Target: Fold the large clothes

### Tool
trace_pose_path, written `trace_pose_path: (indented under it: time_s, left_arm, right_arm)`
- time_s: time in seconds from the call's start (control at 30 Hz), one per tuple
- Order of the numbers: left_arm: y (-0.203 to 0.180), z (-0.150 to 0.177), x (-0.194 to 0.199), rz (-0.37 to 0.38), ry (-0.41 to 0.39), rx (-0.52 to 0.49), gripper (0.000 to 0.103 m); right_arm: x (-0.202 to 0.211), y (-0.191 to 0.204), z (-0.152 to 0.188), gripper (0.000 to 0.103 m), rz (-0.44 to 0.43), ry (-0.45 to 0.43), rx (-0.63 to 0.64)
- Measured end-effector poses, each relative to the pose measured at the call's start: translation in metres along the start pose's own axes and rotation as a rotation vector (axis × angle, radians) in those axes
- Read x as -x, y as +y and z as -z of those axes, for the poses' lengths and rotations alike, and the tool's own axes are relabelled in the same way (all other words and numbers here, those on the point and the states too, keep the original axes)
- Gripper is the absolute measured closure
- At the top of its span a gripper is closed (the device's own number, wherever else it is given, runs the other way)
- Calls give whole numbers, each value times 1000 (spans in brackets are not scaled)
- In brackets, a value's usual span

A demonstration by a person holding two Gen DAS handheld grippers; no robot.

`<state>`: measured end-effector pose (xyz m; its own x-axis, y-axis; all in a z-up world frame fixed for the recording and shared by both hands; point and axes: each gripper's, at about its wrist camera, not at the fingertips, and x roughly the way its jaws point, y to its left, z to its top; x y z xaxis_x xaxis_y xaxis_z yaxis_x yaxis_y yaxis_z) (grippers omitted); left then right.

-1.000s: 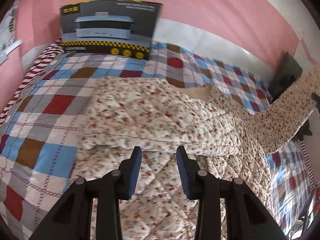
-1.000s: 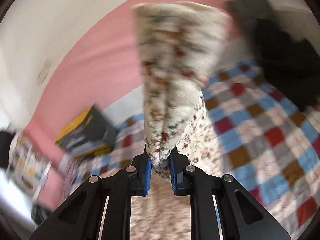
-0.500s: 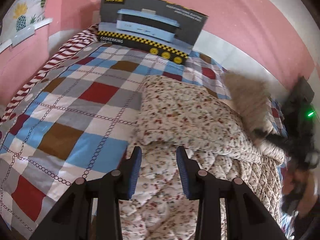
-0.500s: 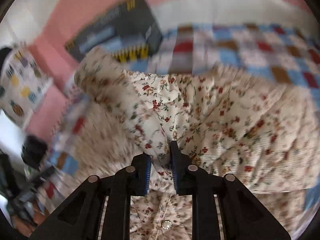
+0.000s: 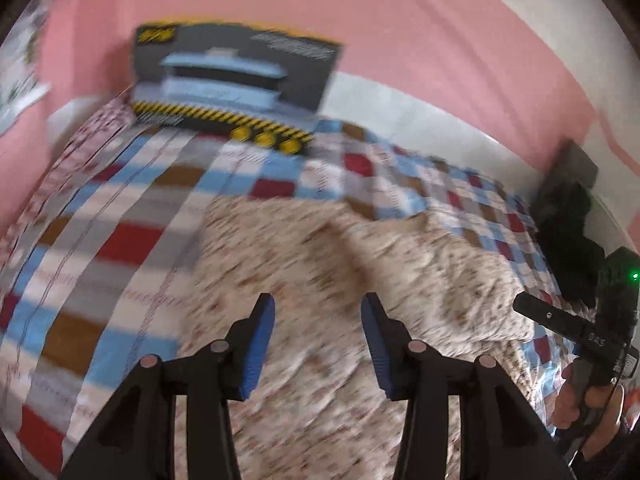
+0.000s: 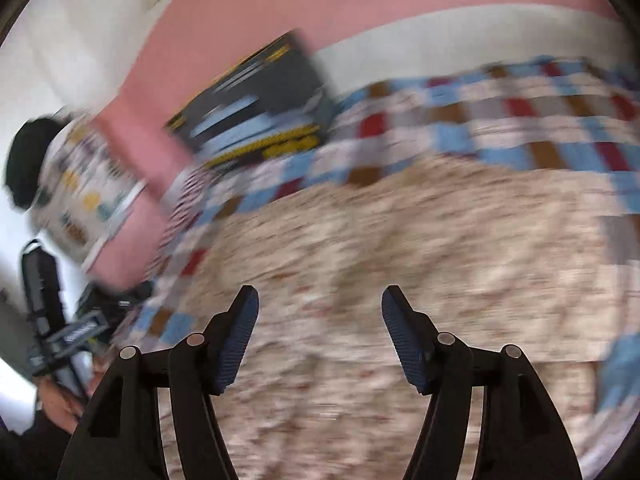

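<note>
Left wrist view: the floral garment [image 5: 360,272] lay on the checkered bed [image 5: 100,248], below the appliance box [image 5: 236,80]. The left gripper [image 5: 318,340] hung over it, jaws opening, empty.

Right wrist view: the right gripper [image 6: 320,336] was over the garment too, jaws opening wide, nothing gripped.

Motion blur smears the floral garment [image 5: 360,264] and box [image 6: 256,108].

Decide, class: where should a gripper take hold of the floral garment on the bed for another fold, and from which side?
Probably the garment's right-hand edge, coming from the right. It lies as a flat layer on the checked bedcover, so only an edge offers a lip to pinch. The right gripper is nearest; its jaws are opening with nothing between them.
</note>
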<state>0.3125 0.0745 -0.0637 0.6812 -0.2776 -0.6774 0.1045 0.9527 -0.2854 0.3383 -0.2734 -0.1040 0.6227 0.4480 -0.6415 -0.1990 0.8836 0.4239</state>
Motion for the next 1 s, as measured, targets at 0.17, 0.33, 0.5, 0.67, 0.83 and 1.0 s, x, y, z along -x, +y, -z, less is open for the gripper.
trace_pose_path:
  time_s: [0.17, 0.33, 0.5, 0.67, 0.83, 1.0]
  left_arm:
    - [-49, -16, -51, 6, 20, -121, 62]
    - [-25, 16, -134, -113, 202, -100, 77]
    - [-20, 28, -136, -110, 152, -114, 75]
    - [-23, 24, -131, -116, 172, -117, 74]
    - [-26, 15, -89, -104, 142, -126, 75]
    - [-13, 4, -62, -146, 90, -134, 75]
  right_arm:
    - [14, -76, -4, 79, 214, -41, -151]
    - [-21, -104, 15, 84, 254, 77, -155]
    - [-38, -101, 37, 86, 279, 85, -92]
    - [-30, -98, 32, 86, 293, 109, -75]
    - [8, -84, 28, 85, 295, 50, -61]
    - [16, -77, 26, 84, 314, 40, -21]
